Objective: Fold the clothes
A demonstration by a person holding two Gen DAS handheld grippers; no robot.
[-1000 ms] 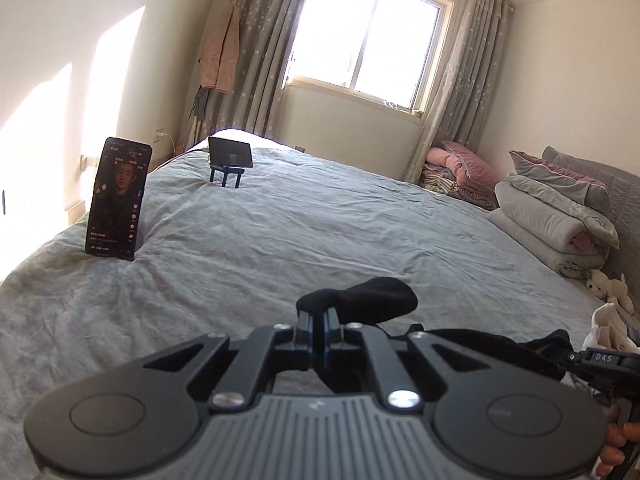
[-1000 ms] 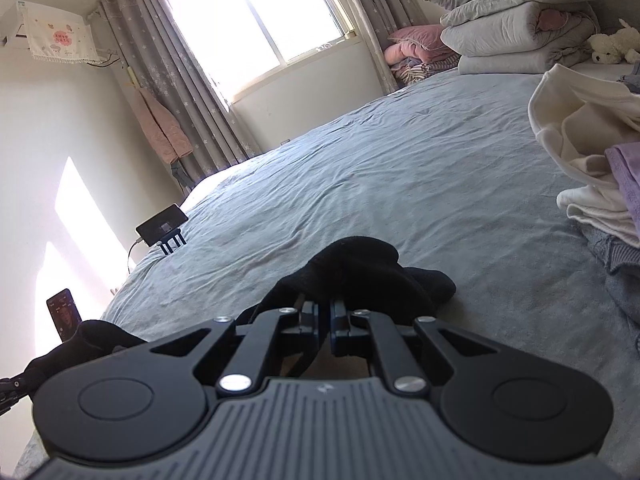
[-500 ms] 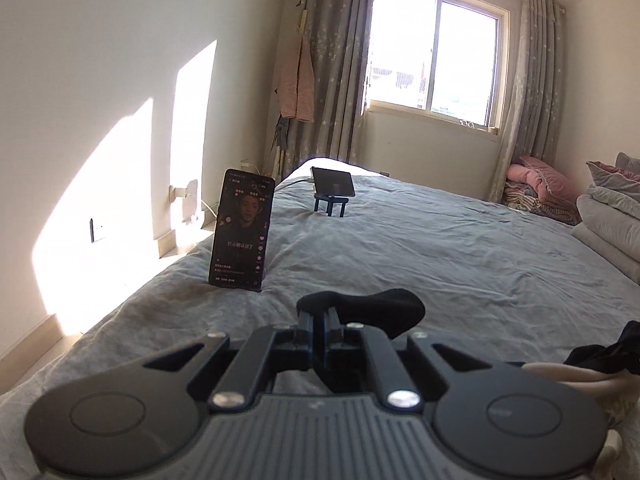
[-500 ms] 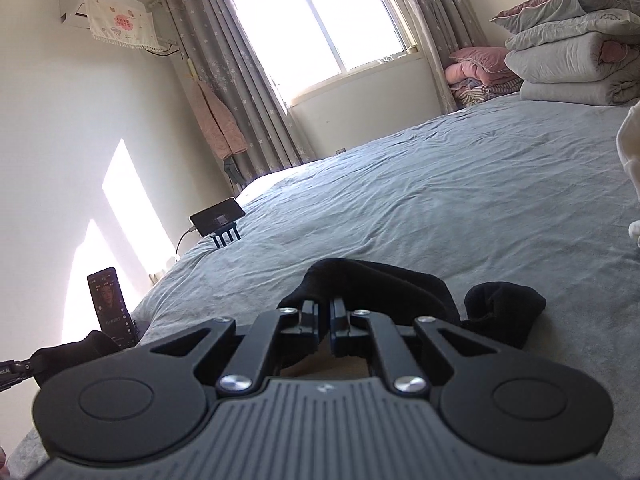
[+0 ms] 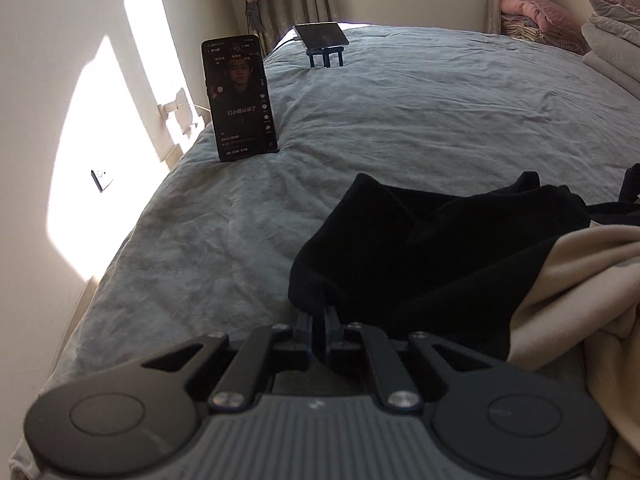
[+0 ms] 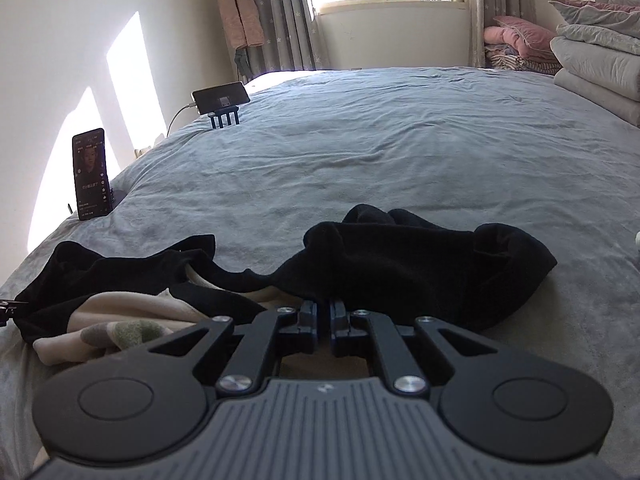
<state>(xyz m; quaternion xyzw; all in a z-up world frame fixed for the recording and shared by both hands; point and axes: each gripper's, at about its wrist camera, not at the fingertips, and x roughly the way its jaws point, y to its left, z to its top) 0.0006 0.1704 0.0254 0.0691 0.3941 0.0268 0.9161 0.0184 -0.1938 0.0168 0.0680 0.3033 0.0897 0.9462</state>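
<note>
- Left wrist view: the black garment (image 5: 440, 256) is lying on the grey bed (image 5: 400, 120), and its near edge is sitting between the fingers of the left gripper (image 5: 319, 312). The jaws are nearly together and are just opening, with the black cloth between them.
- Right wrist view: the same black garment (image 6: 400, 264) is spreading across the bed (image 6: 400, 152) from left to right, and the right gripper (image 6: 324, 308) is pinching its near edge. The jaws are almost together, clamped on the cloth.
- A beige cloth (image 6: 120, 312) is lying just beside the black garment, partly under it, to the left in the right wrist view and to the right in the left wrist view (image 5: 580, 288).
- 1 phone (image 5: 240, 96) is standing upright near the left edge of the bed with its screen lit, well apart from the garment.
- 1 dark device on a small stand (image 6: 221, 100) is sitting farther back on the bed, with a cable at its left side.
- Folded quilts (image 6: 600, 64) are stacked at the far right of the bed.
</note>
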